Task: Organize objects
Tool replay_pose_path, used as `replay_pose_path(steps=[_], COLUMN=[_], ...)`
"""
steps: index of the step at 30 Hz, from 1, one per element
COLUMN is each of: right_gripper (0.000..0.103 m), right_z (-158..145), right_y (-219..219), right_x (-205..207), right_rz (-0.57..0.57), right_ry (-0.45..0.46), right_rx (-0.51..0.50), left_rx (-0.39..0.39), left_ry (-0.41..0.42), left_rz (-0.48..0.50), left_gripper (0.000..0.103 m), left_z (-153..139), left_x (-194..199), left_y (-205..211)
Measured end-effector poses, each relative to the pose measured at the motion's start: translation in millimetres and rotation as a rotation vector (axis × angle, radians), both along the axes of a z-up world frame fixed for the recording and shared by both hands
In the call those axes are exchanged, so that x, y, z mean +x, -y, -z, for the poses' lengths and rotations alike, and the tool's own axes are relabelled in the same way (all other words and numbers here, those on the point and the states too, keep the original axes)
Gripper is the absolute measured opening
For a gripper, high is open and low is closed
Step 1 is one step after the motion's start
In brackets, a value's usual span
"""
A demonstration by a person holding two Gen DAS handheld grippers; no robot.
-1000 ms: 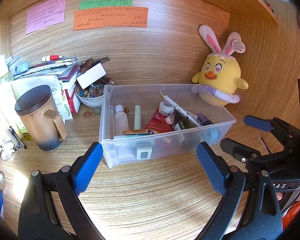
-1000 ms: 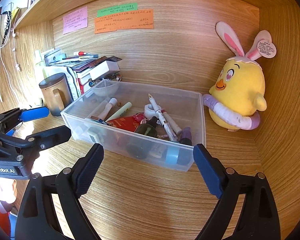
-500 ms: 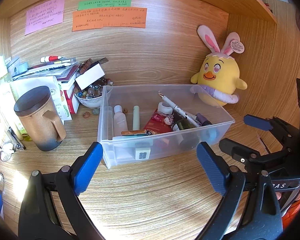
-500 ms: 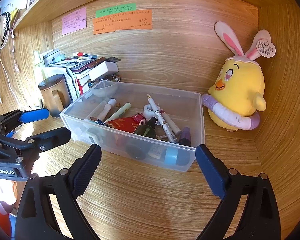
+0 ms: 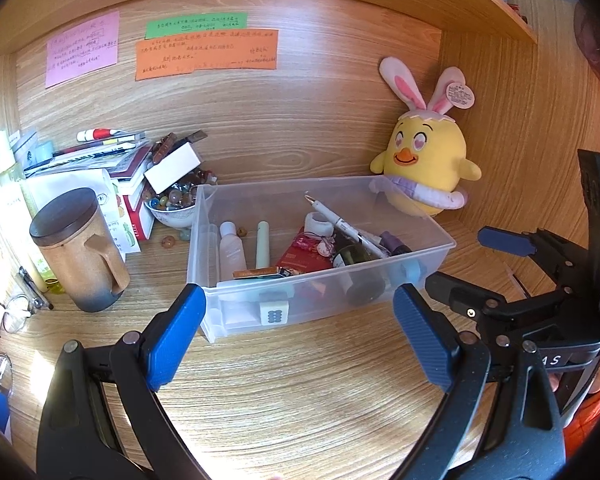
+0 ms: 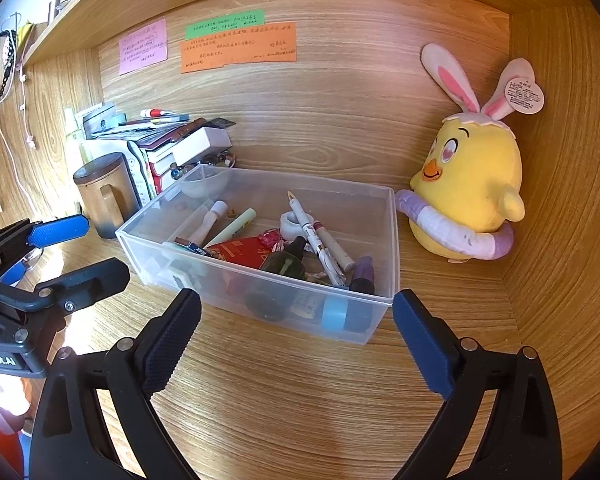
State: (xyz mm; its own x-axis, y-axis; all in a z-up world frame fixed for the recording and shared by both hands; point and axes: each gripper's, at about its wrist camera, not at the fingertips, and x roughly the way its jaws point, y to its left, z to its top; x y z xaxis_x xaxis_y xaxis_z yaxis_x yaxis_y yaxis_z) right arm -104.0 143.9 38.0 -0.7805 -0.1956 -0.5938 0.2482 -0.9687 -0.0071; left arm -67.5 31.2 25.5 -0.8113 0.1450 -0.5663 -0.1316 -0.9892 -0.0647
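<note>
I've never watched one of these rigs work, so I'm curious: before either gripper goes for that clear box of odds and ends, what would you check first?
1. Left gripper open and holding nothing: ok.
2. Right gripper open and holding nothing: ok.
3. Clear box flat on the desk: ok.
4. Box top uncovered: ok.
5. White pen free to lift: cannot tell, it lies among other items.
6. Plush chick apart from the box: cannot tell.

I read "Robot.AI" on the left tongs (image 6: 44, 264) body, "AS" on the right tongs (image 5: 496, 264) body, wall notes' handwriting illegible
</note>
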Motion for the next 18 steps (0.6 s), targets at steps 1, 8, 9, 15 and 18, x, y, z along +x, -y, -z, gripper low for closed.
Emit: replay_pose_path(steps=[1,8,9,15,18], right_gripper=[0.096,0.096,0.096,0.096,0.096], right_z=[0.0,0.1,0.2,2.2,3.8], right_y=[-0.2,-1.0,-0.8,0.3,1.0], right_x=[0.2,0.0,-0.1,-0.3,-0.9], right_rz=[0.001,0.000,0.000,0.004,0.007], right_ry=[0.000,0.000,0.001,0.007,0.013], right_rx=[0.000,-0.001,-0.001,0.003,0.002], left_rx=[-0.002,0.006,0.012,0.031,0.036], left_ry=[-0.001,0.011,0.016,0.039,0.046], left_rz=[0.008,0.021,0.024,0.025,0.024], left_gripper=[0.096,0.096,0.096,0.096,0.096], left_z=[-0.1,0.4,0.8,4.2,6.1], left_x=[0.3,1.4,0.8,-2.6,-3.3], left_y=[-0.8,-2.7,-2.2,1.0,2.1])
